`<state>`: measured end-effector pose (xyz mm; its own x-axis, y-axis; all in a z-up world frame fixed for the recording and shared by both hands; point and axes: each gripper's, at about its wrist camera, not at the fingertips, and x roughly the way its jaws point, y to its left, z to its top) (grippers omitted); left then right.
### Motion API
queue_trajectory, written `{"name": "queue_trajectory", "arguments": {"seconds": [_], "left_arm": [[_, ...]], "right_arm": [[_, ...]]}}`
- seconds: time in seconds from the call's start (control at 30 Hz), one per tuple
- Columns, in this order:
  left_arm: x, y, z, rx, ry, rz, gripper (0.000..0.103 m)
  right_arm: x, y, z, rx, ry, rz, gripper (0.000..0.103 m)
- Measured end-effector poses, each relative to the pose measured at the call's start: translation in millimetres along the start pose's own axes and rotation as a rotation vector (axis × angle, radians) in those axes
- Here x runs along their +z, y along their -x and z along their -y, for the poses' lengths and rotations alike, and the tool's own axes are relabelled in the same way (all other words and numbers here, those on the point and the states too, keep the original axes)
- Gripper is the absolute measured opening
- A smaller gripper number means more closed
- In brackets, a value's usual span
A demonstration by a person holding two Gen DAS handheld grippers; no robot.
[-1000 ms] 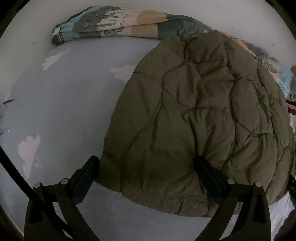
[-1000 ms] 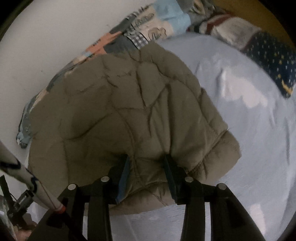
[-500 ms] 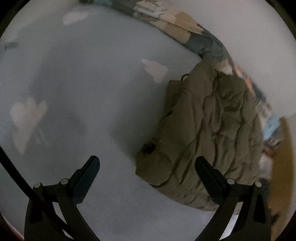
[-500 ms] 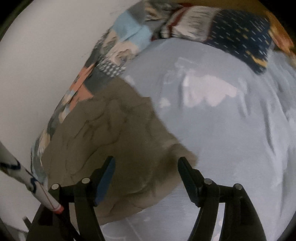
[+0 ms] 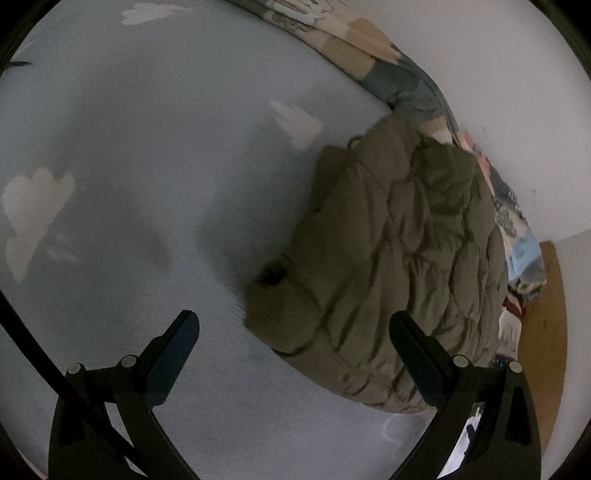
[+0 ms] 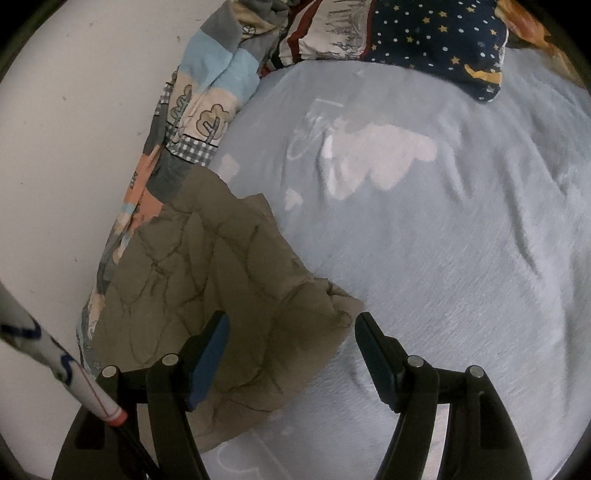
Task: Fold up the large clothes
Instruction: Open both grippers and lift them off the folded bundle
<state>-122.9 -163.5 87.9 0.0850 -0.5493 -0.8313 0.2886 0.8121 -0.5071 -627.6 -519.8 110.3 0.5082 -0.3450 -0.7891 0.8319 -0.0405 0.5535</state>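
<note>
Pale blue bed sheet (image 6: 443, 258) with white cloud prints carries the olive quilted jacket (image 5: 399, 258), which lies as a puffy folded bundle at right of the left view, against the patchwork quilt (image 6: 207, 110) along the white wall. Both the left gripper (image 5: 291, 332) and right gripper (image 6: 291, 332) hang with fingers spread, holding nothing. Folding looks complete; next likely calls for fetching another garment.

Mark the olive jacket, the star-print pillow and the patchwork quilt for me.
olive jacket (image 5: 399, 258), left wrist view, quilted top of the folded bundle.
star-print pillow (image 6: 436, 33), right wrist view, navy face.
patchwork quilt (image 6: 207, 122), right wrist view, tree-print patch.
</note>
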Motion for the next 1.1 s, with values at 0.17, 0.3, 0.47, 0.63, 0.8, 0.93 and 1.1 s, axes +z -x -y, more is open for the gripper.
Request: {"name": "queue_trajectory", "arguments": {"seconds": [0.17, 0.3, 0.47, 0.63, 0.8, 0.93, 1.1], "left_arm": [[-5, -11, 5, -0.005, 0.008, -0.028, 0.103], [-8, -15, -1, -0.044, 0.04, -0.049, 0.103], [-12, -14, -7, -0.087, 0.075, -0.048, 0.103], [-14, -16, -17, -0.143, 0.134, -0.059, 0.103], [-13, -24, -26, -0.178, 0.185, -0.067, 0.103], [-14, -30, -29, -0.213, 0.207, -0.066, 0.103], [-13, -44, -29, -0.221, 0.226, -0.058, 0.103]], "right_arm": [[-1, -7, 8, 0.032, -0.05, -0.04, 0.075], [-3, -12, 17, 0.065, -0.102, -0.071, 0.077], [-6, -15, 19, 0.088, -0.128, -0.077, 0.078], [-8, -20, 21, 0.105, -0.154, -0.087, 0.079], [-9, -29, 28, 0.115, -0.201, -0.089, 0.079], [-12, -37, 34, 0.139, -0.247, -0.085, 0.079], [-15, -48, 37, 0.16, -0.285, -0.077, 0.082]]}}
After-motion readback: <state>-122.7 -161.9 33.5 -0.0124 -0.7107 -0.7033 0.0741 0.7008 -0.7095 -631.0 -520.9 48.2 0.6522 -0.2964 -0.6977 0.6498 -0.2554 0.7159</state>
